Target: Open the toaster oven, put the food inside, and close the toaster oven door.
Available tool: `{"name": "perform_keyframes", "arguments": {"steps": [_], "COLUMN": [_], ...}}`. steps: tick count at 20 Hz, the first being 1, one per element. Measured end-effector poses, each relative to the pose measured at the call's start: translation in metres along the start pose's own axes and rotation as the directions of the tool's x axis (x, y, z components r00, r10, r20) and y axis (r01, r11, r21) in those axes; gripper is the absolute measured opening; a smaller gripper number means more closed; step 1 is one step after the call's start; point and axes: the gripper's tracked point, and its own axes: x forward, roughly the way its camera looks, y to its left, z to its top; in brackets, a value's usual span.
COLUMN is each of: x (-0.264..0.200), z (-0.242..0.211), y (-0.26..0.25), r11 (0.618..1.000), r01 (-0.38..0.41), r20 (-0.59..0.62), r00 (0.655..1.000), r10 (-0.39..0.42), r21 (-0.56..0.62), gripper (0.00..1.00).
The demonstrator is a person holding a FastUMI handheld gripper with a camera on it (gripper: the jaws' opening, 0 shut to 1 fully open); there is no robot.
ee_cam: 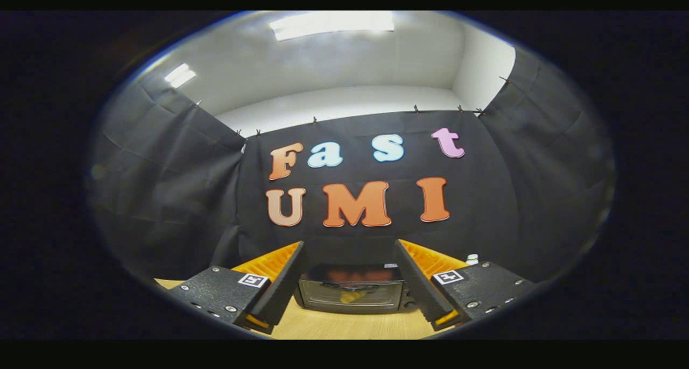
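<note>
From the gripper view I see my tongs (352,283) held level and pointed straight at the toaster oven (352,295), with their fingers spread wide and nothing between them. The oven sits on the wooden table (344,326) beyond the fingertips, framed in the gap between the two fingers, backed up against the black cloth wall (371,234).

Its glass door (350,296) appears shut and upright. Through the glass I make out something yellowish (352,296), which I take to be food inside, though it could be a reflection; I cannot settle that.

As I judge it, this fits either a closed oven waiting to be opened or one already loaded and shut. The wide, centred stance suits lining up on the door's top edge, whose handle I cannot make out.
</note>
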Motion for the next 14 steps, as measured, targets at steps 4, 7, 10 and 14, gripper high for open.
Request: {"name": "perform_keyframes", "arguments": {"steps": [4, 7, 10, 14], "x": [-0.004, -0.005, -0.004, -0.002], "z": [0.008, 0.009, 0.009, 0.007], "y": [0.001, -0.001, 0.004, 0.008], "r11": [0.999, 0.999, 1.000, 1.000], "r01": [-0.013, -0.008, -0.001, 0.006], "r20": [0.009, 0.007, 0.017, 0.013], "r00": [1.000, 1.000, 1.000, 1.000], "r10": [0.012, 0.008, 0.001, -0.006], "r21": [0.044, 0.031, -0.004, -0.009], "gripper": [0.95, 0.96, 0.96, 0.96]}}
